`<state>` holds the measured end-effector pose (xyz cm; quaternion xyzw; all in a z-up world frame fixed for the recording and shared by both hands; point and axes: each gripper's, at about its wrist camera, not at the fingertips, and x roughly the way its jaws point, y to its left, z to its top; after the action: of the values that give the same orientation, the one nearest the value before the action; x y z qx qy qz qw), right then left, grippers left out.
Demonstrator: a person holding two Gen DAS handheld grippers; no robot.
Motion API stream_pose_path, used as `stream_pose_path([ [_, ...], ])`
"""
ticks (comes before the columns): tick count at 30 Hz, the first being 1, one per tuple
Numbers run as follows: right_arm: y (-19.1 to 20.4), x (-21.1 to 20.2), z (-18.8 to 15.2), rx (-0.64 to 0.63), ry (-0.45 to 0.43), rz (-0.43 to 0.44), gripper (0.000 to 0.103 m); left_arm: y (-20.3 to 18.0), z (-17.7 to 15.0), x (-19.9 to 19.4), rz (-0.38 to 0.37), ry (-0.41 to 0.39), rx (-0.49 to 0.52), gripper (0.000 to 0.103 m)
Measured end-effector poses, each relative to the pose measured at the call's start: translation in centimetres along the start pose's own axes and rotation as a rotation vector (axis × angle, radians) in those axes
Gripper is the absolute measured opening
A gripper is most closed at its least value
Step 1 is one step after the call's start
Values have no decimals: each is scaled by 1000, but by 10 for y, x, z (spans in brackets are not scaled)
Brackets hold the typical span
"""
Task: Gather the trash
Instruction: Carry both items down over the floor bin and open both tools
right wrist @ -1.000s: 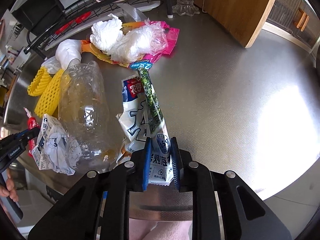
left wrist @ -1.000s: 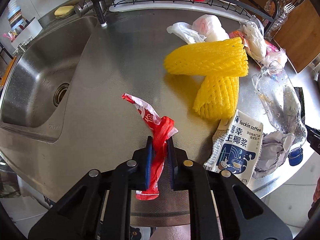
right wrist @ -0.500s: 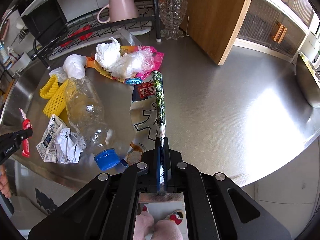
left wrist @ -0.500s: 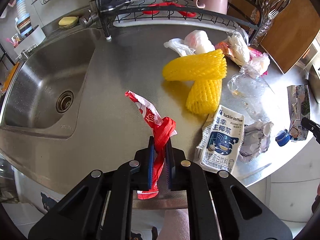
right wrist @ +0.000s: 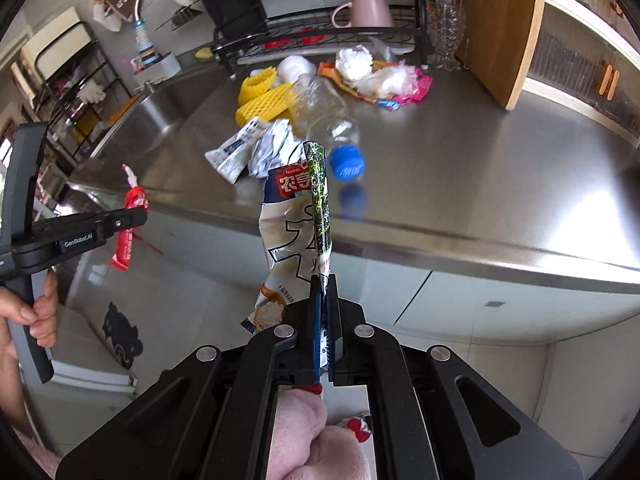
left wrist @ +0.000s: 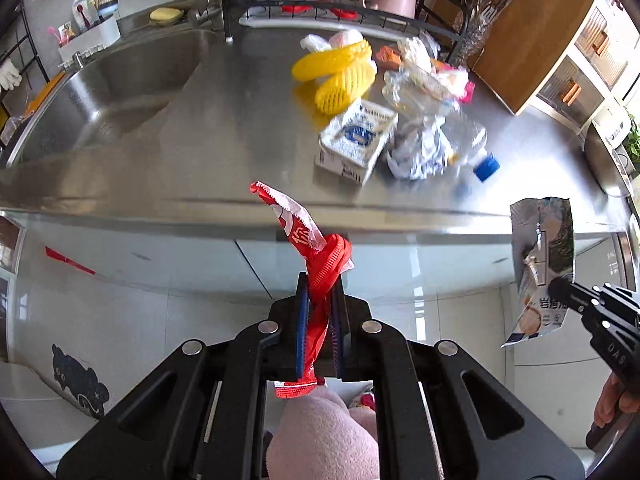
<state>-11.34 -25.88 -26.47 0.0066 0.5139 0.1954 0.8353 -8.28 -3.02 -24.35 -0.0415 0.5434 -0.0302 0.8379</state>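
Both tongs carry trash away from the table

My left tongs point(left wrist: 320, 316) are closed on the red wrapper point(left wrist: 304, 240), my right tongs point(right wrist: 325, 312) on the white snack bag point(right wrist: 292, 216); both hang off the table's point(right wrist: 480, 168) near edge, probably for a bin; bottle point(right wrist: 320, 112) and yellow nets point(left wrist: 340, 72) remain far.

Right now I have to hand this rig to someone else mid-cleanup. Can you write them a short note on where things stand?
Left gripper: fingers shut on a red wrapper, held off the counter's front edge.
Right gripper: fingers shut on a white snack bag, also clear of the counter.
Done: both pieces are lifted off. No bin is in view.
Left on the counter: yellow foam nets, coffee carton, crumpled paper, clear bottle with blue cap, and the plastic bags and wrappers by the dish rack.
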Motion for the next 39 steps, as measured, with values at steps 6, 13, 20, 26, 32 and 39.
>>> stream_pose_path([
  [6, 17, 65, -48, 5, 133, 49, 4, 3, -46, 47, -45, 101, 10, 9],
  [13, 31, 149, -77, 63, 186, 79, 4, 20, -68, 129, -114, 197, 8, 9],
  [20, 32, 235, -102, 162, 253, 47, 4, 39, -84, 217, -191, 316, 13, 9],
  [26, 24, 283, -117, 223, 287, 21, 4, 42, -97, 276, -221, 386, 58, 9],
  [32, 19, 334, -131, 293, 323, -19, 5, 41, -102, 322, -221, 439, 102, 10],
  [39, 26, 365, -137, 313, 341, -32, 8, 42, -106, 348, -217, 457, 107, 26],
])
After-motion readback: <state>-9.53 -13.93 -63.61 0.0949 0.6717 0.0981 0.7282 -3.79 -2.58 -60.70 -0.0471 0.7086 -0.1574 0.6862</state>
